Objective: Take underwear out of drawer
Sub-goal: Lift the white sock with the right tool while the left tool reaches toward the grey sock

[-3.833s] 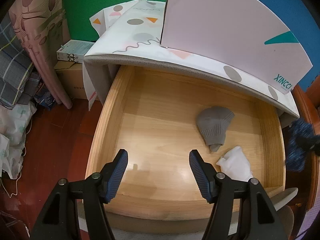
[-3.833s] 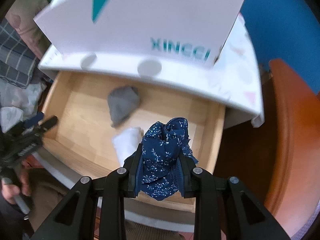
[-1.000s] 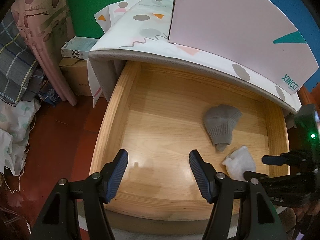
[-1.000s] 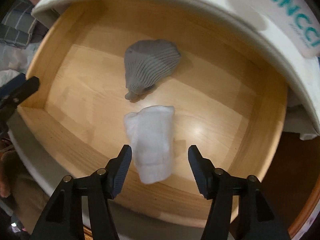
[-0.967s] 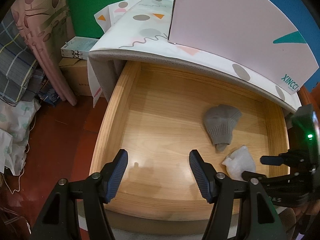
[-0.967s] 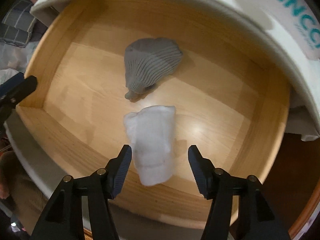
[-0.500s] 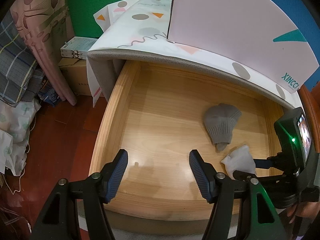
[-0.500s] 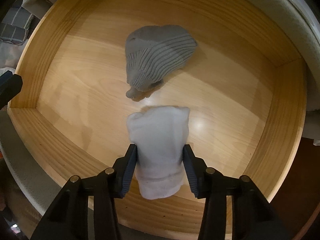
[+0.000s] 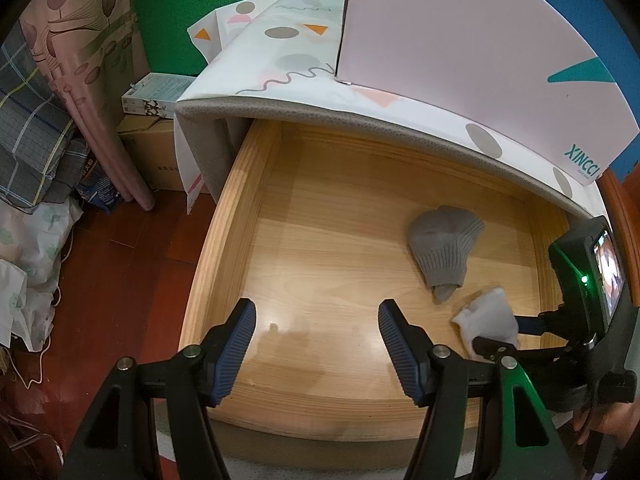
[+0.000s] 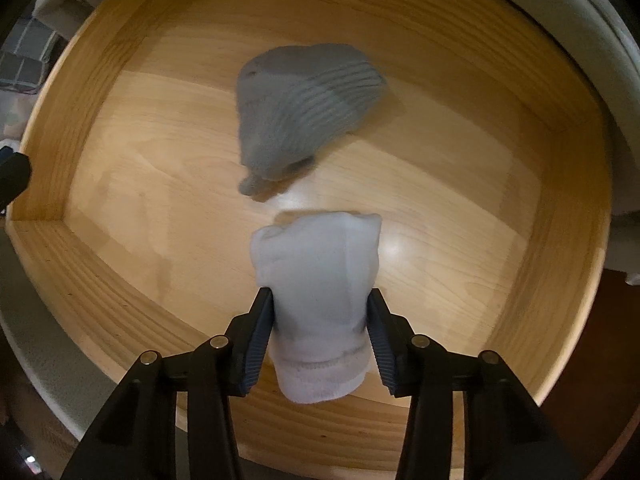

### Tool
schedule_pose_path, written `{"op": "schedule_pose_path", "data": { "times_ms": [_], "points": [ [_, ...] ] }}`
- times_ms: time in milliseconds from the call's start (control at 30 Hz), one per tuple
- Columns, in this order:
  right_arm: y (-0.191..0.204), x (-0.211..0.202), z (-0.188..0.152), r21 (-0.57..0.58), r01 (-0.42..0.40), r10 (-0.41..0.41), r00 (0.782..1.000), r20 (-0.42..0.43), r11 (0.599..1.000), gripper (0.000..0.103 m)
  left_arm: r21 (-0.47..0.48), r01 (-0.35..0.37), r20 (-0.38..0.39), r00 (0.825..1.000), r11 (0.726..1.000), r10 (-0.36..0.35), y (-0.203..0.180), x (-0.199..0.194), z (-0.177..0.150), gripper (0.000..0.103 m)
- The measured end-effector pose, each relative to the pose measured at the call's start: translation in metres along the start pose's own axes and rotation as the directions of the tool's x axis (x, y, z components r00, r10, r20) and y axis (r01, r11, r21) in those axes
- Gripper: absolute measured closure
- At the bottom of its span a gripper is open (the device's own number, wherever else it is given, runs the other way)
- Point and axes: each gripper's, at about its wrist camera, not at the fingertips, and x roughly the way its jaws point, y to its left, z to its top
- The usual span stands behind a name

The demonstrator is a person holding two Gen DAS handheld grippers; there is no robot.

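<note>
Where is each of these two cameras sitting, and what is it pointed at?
Left wrist: rides the left gripper, looking slantwise down into the wooden drawer; its open fingers show, and the right gripper at the edge.
Right wrist: rides the right gripper, looking straight down into the drawer; its fingers clamp the white garment.
Shared: the drawer, the white garment, the grey knitted garment.

In the left wrist view, the left gripper's right finger (image 9: 400, 344) and the right gripper's frame (image 9: 532, 350) cover the near part of the white garment (image 9: 490, 314); beyond the right gripper's fingertips, the grey ribbed garment (image 10: 304, 108) is motion-blurred
</note>
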Motion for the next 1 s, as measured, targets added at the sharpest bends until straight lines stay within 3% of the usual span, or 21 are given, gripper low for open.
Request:
{"op": "schedule_pose_path", "data": {
  "times_ms": [400,667,800,1000],
  "points": [
    [-0.050,0.005,-0.026,0.157,0.045,-0.042,0.999,-0.023,0.987,0.061,0.013,-0.002,-0.008,1.000,1.000,0.002,-0.001,0.000,0.000,0.038],
    [-0.042,0.009,-0.028,0.178,0.093,-0.087,0.995,-0.037,0.980,0.061,0.052,-0.022,-0.018,1.000,0.998,0.023,-0.009,0.003,-0.001,0.038],
    [-0.034,0.010,-0.031,0.182,0.111,-0.106,0.994,-0.036,0.977,0.061,0.098,-0.002,-0.050,0.999,0.995,0.007,-0.016,0.008,-0.002,0.038],
    [-0.025,0.011,-0.035,0.188,0.105,-0.102,0.994,-0.029,0.977,0.061,0.244,0.108,-0.133,0.988,0.964,-0.077,-0.037,0.017,-0.003,0.038]
  ]
}}
